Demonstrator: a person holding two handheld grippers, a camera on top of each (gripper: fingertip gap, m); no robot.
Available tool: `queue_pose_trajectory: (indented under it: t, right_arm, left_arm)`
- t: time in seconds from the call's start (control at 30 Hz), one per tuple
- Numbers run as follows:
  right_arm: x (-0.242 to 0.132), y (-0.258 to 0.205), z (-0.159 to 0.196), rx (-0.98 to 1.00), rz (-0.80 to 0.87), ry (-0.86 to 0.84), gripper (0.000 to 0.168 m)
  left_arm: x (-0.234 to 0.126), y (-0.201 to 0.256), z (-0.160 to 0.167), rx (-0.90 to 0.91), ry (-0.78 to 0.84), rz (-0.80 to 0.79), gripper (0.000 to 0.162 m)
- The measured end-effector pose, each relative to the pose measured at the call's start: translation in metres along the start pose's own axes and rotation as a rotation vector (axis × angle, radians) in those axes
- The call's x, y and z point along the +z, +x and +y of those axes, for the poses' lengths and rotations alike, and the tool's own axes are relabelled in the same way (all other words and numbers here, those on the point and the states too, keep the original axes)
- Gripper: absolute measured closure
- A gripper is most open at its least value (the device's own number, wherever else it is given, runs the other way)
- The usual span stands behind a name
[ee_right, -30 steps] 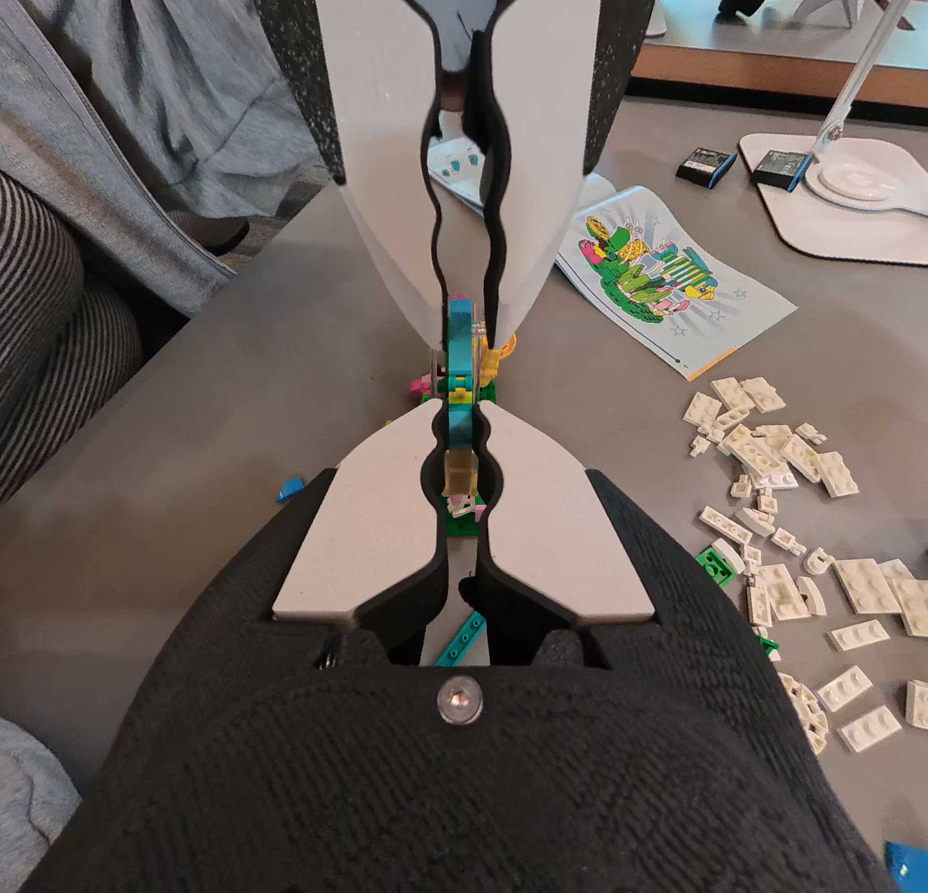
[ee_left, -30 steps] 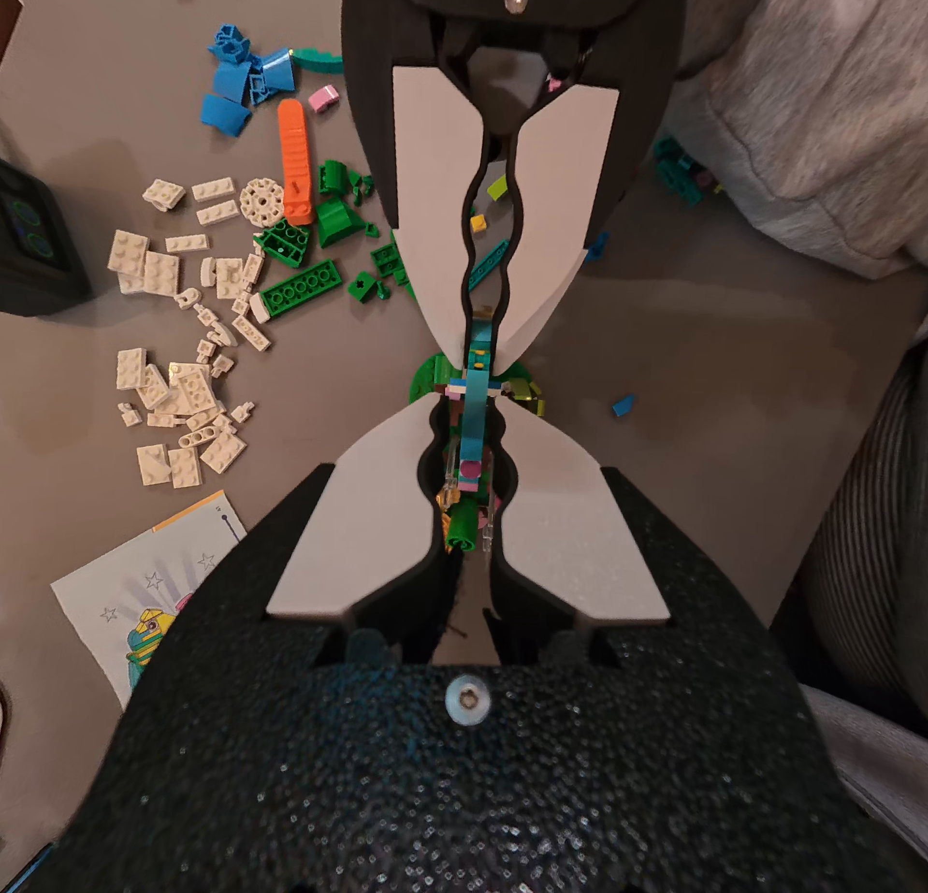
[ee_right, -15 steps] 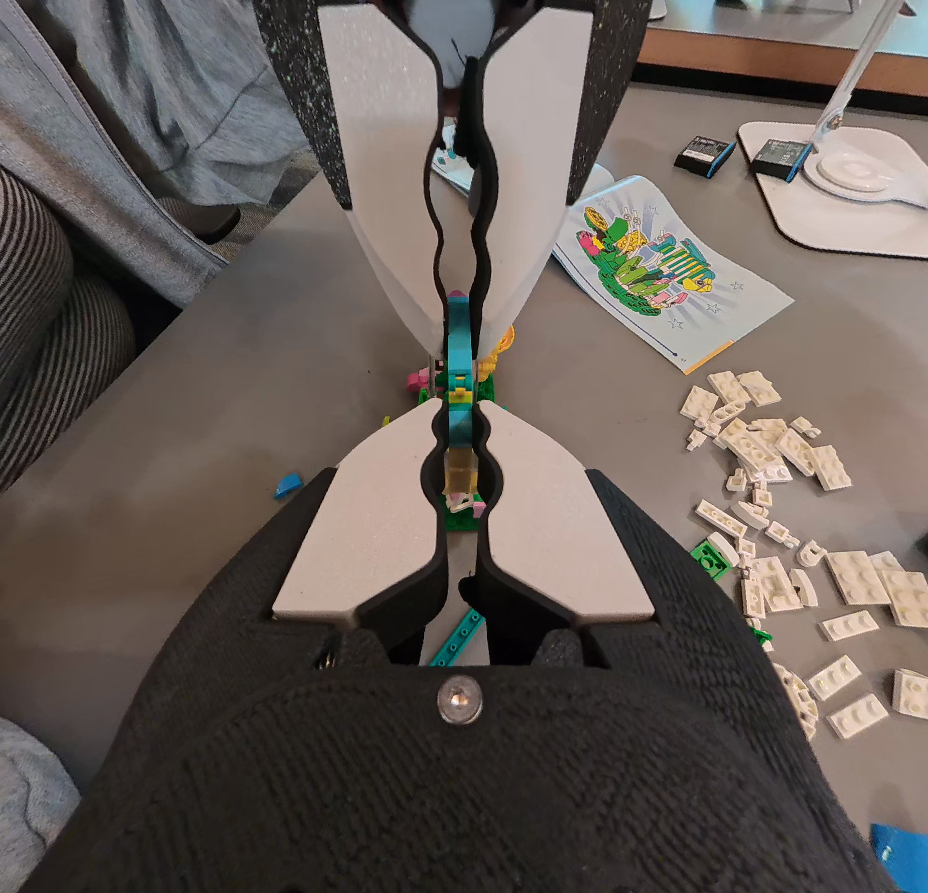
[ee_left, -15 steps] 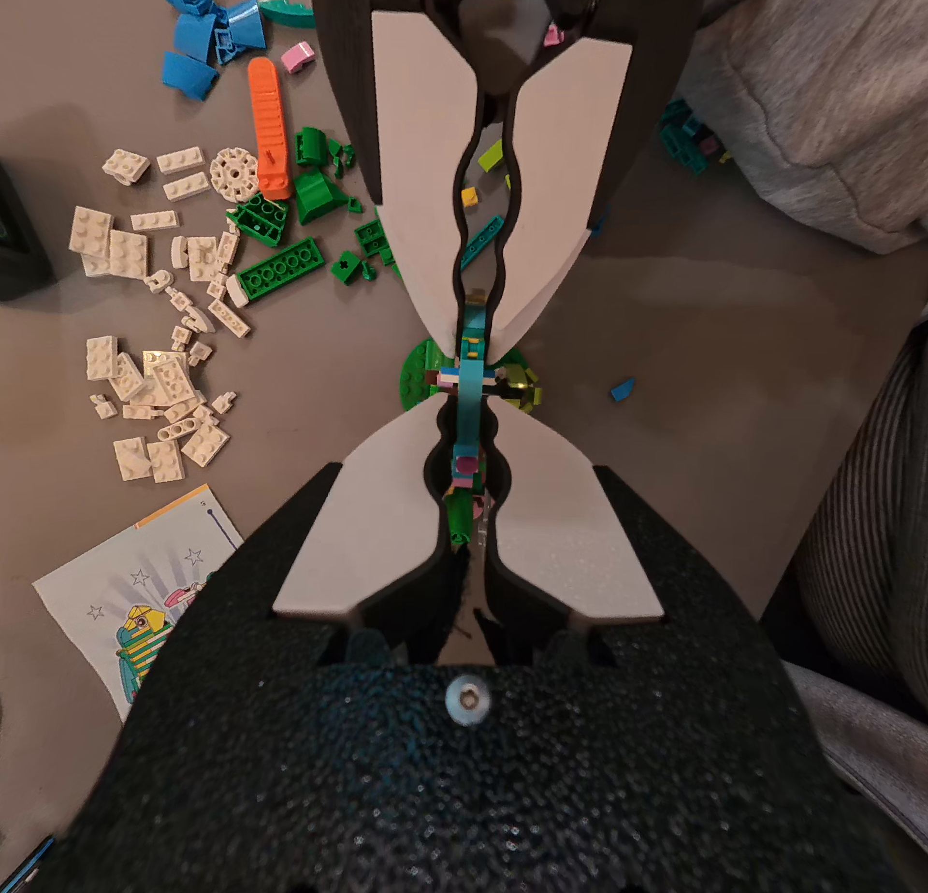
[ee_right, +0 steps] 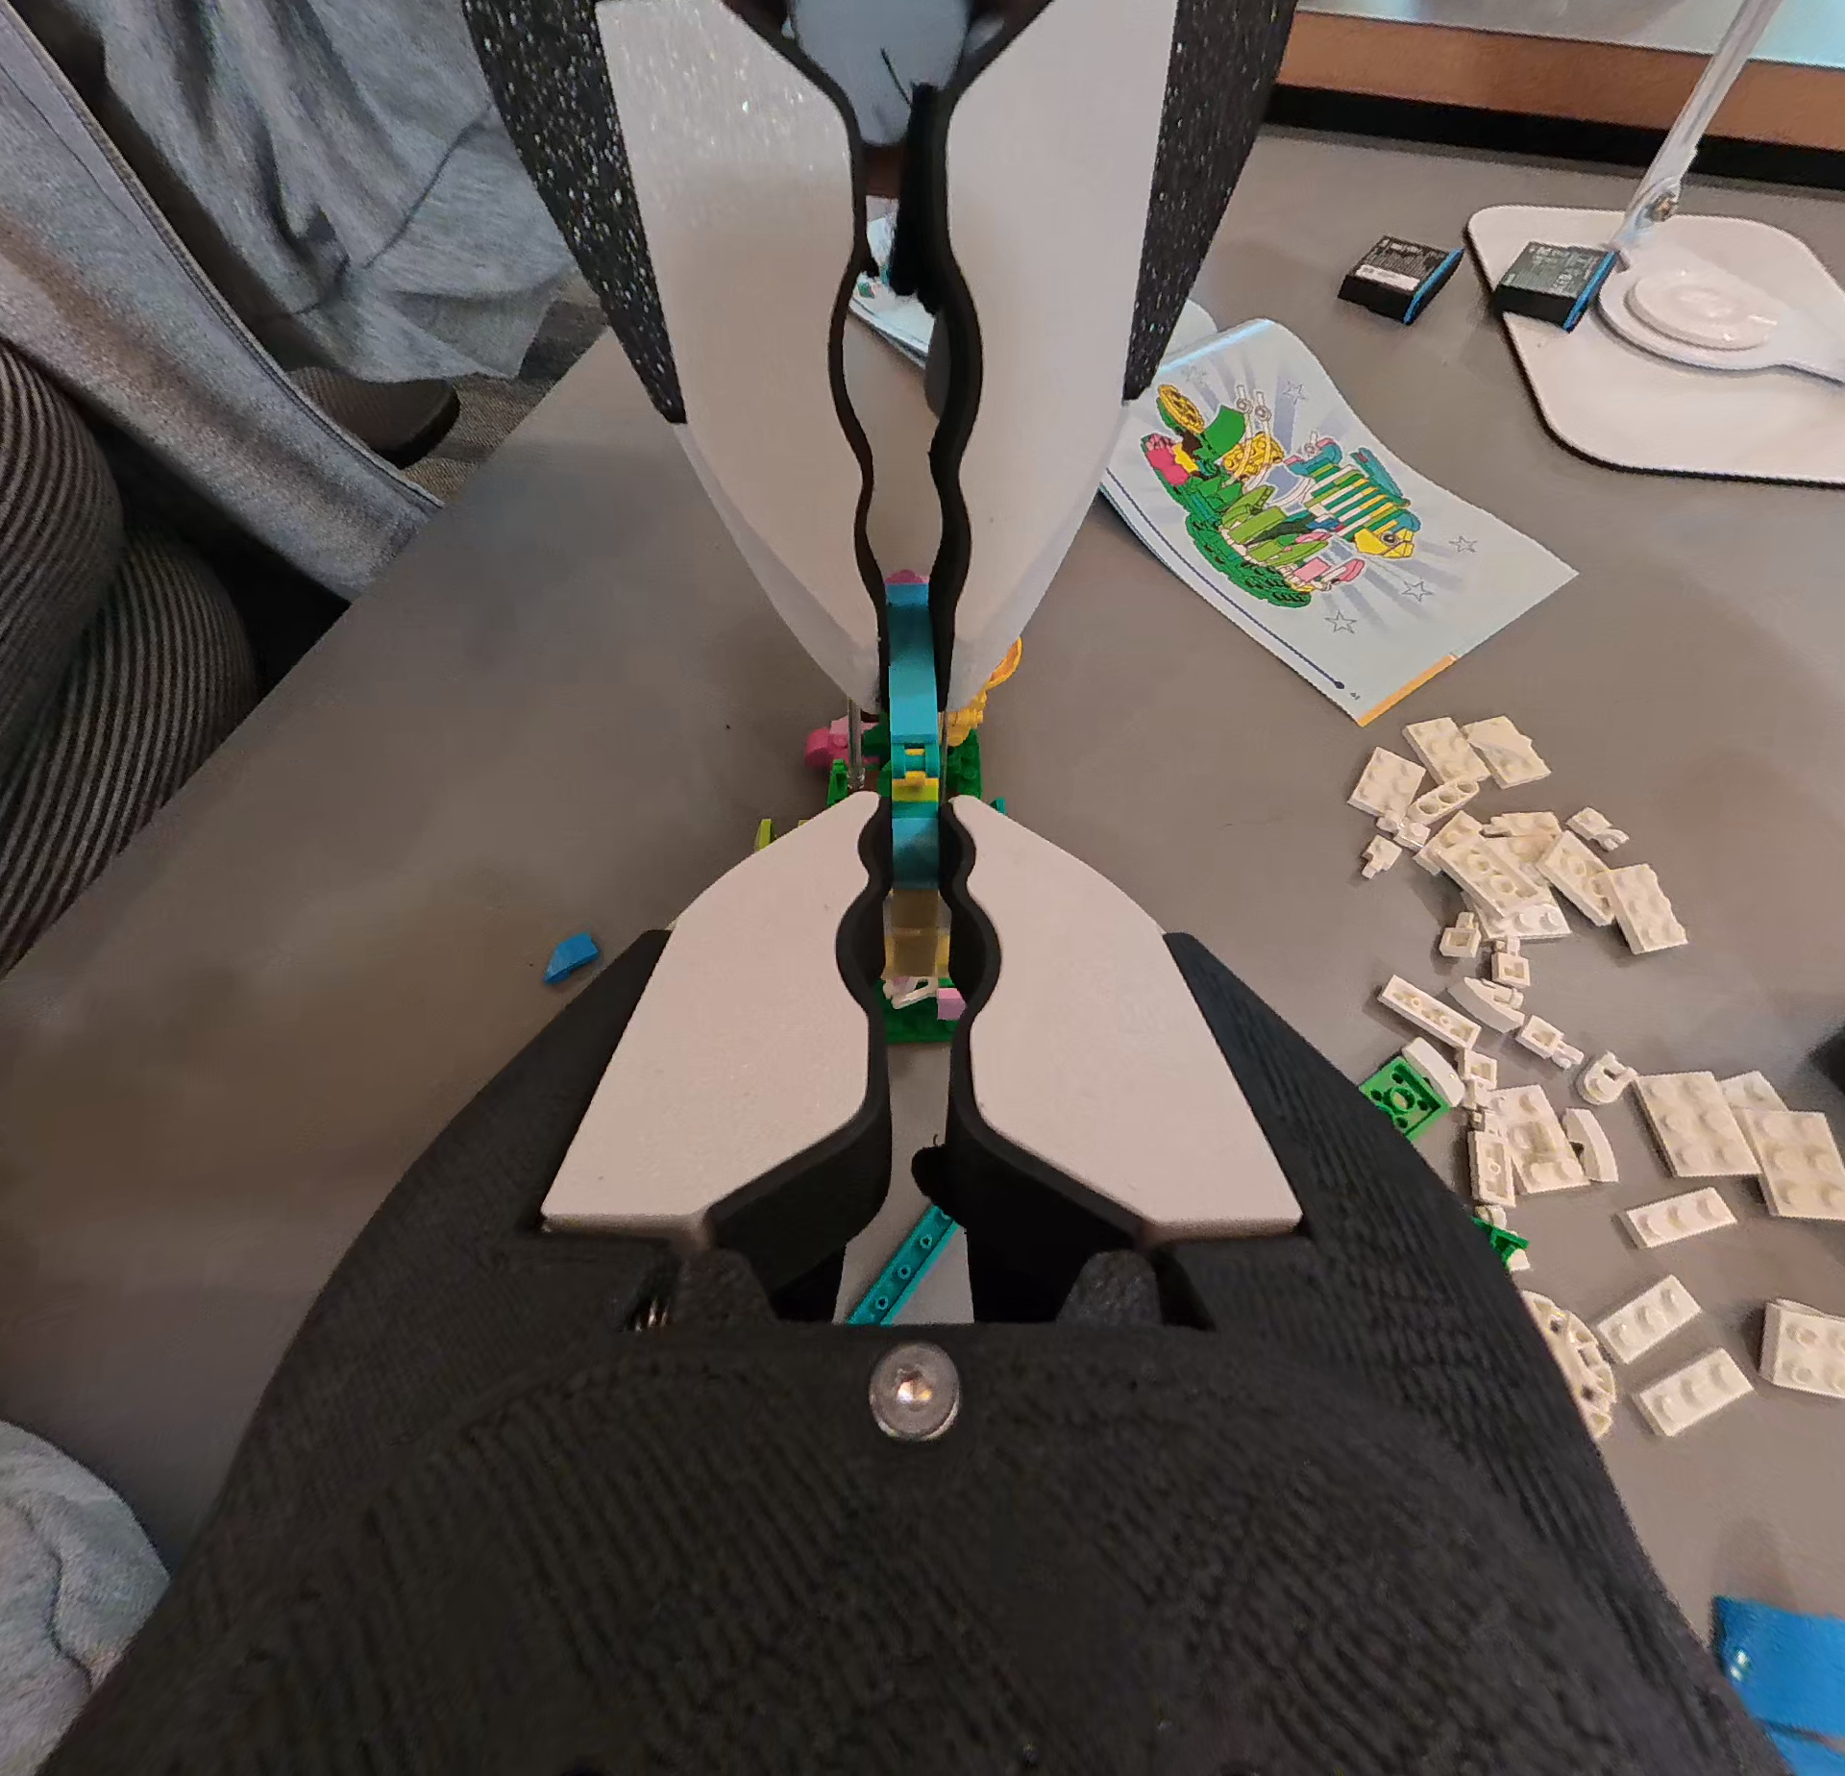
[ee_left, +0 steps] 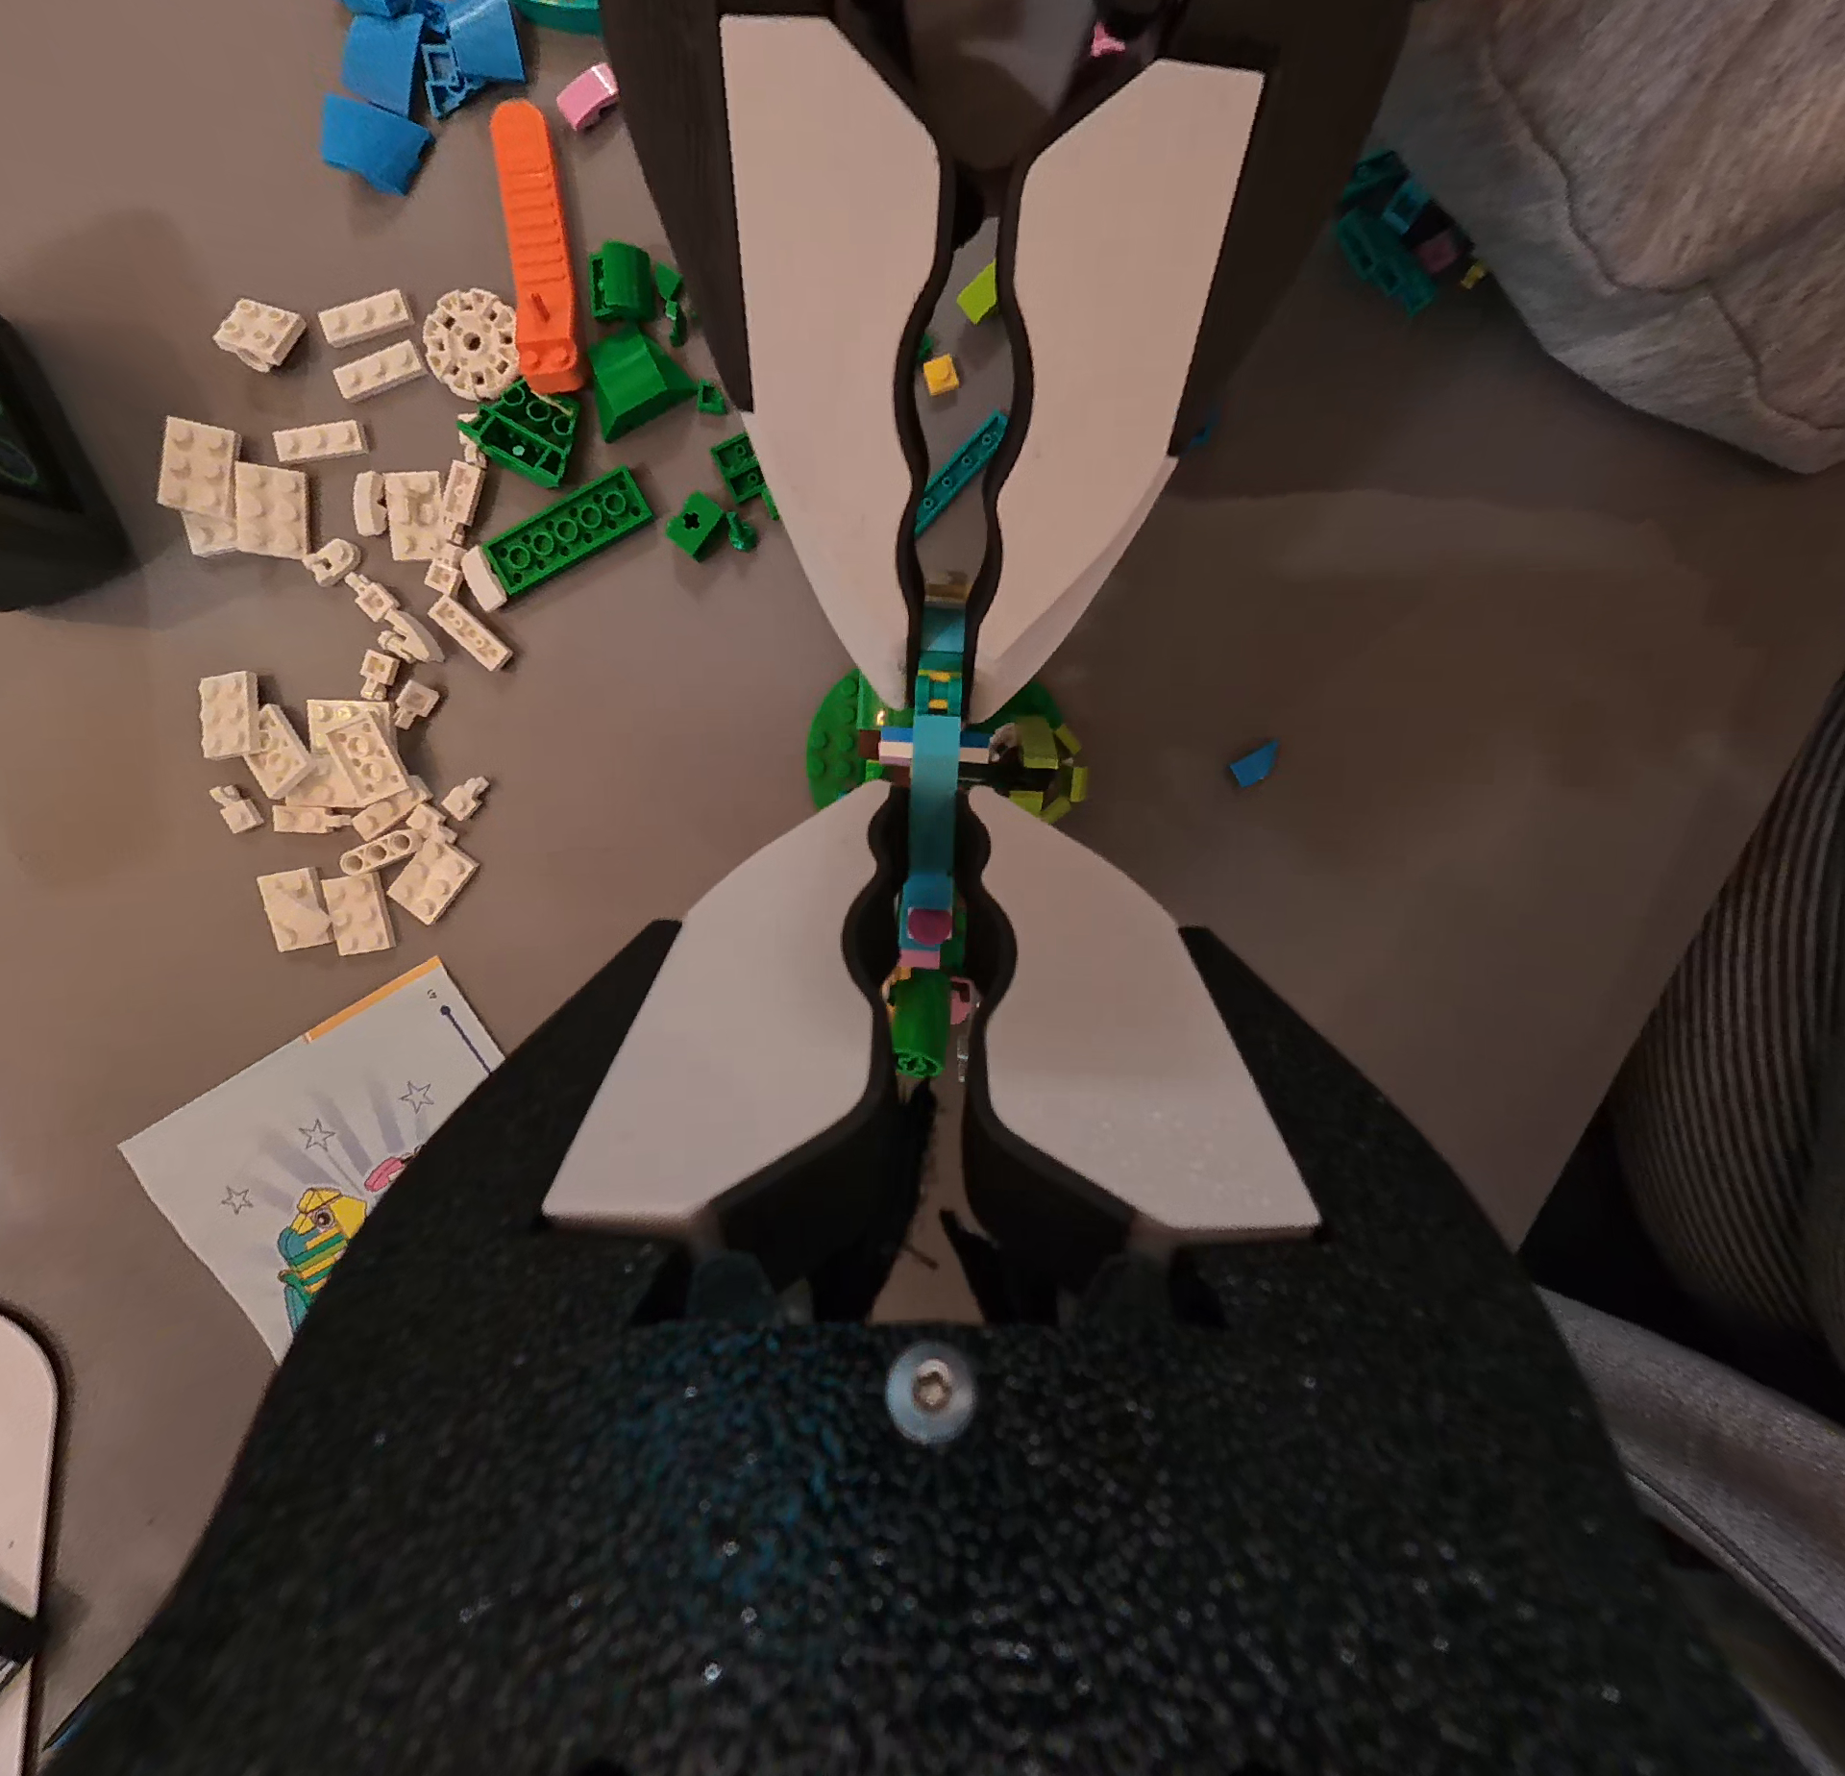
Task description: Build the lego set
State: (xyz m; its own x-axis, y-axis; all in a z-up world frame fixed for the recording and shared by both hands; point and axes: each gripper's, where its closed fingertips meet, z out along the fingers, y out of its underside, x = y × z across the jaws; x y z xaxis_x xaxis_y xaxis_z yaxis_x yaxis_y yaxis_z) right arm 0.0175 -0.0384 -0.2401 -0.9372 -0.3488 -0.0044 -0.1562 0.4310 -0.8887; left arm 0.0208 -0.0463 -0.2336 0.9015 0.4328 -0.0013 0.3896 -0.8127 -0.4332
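Counter [ee_left: 1398, 690]: matte grey-brown, smooth, lightly smudged.

Left tool [ee_left: 923, 819]: coarse black printed body, flat pale-grey fingers with wavy black rubber inner edges. Clamped on the near end of the model [ee_left: 933, 780].

Right tool [ee_right: 914, 809]: same build, ribbed print lines on the body. Clamped on the opposite end of the model [ee_right: 911, 690]. Tips of the two tools nearly meet, nose to nose.

Booklet [ee_right: 1328, 530]: glossy pale-blue page with a colourful picture, lying flat beyond the tools; one corner shows in the left wrist view [ee_left: 300, 1149].

Model: thin upright turquoise arc, glossy plastic, with pink, yellow and clear bits, above a round studded green base [ee_left: 839, 750] on the counter.

White pieces [ee_left: 319, 630]: loose heap of small studded plates, left of the model.

Green bricks [ee_left: 569, 530]: studded, scattered near an orange ridged separator [ee_left: 534, 240].

Blue pieces [ee_left: 409, 71]: curved, shiny, at the far edge.

Blue chip [ee_left: 1253, 762]: small wedge, alone, well right of the model.
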Motion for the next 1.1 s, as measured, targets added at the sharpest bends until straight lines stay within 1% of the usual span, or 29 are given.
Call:
queue_pose_trajectory:
  t: [0.33, 0.37, 0.5, 0.6, 0.8, 0.9, 1.0, 1.03, 1.1]
  right_arm:
    - [0.000, -0.001, -0.001, -0.010, 0.000, 0.000, 0.162]
    - [0.000, 0.000, -0.001, -0.012, 0.002, 0.003, 0.162]
    - [0.000, 0.003, 0.000, -0.016, 0.028, 0.005, 0.159]
    - [0.001, 0.004, 0.001, -0.004, 0.026, 0.002, 0.152]
    - [0.000, 0.004, 0.001, -0.003, 0.025, 0.007, 0.151]
    - [-0.010, 0.006, -0.002, 0.005, 0.054, 0.010, 0.140]
    - [-0.032, 0.011, -0.016, -0.019, 0.142, 0.060, 0.133]
    - [-0.040, 0.013, -0.022, -0.025, 0.180, 0.081, 0.132]
    - [-0.056, 0.015, -0.033, -0.008, 0.245, 0.111, 0.130]
  left_arm:
    - [0.000, 0.000, -0.001, -0.013, 0.035, 0.002, 0.153]
    - [0.000, 0.002, -0.002, -0.019, 0.046, 0.009, 0.146]
    - [0.000, 0.002, 0.000, -0.043, 0.077, 0.021, 0.130]
    - [0.002, 0.001, 0.006, -0.049, 0.069, 0.021, 0.128]
    - [-0.005, -0.002, 0.008, -0.077, 0.115, 0.015, 0.129]
    - [-0.025, -0.005, 0.007, -0.117, 0.231, -0.024, 0.127]
    - [-0.060, -0.015, 0.005, -0.196, 0.447, -0.138, 0.119]
    - [-0.073, -0.019, 0.008, -0.225, 0.518, -0.183, 0.115]
    - [-0.100, -0.026, 0.015, -0.286, 0.662, -0.291, 0.100]
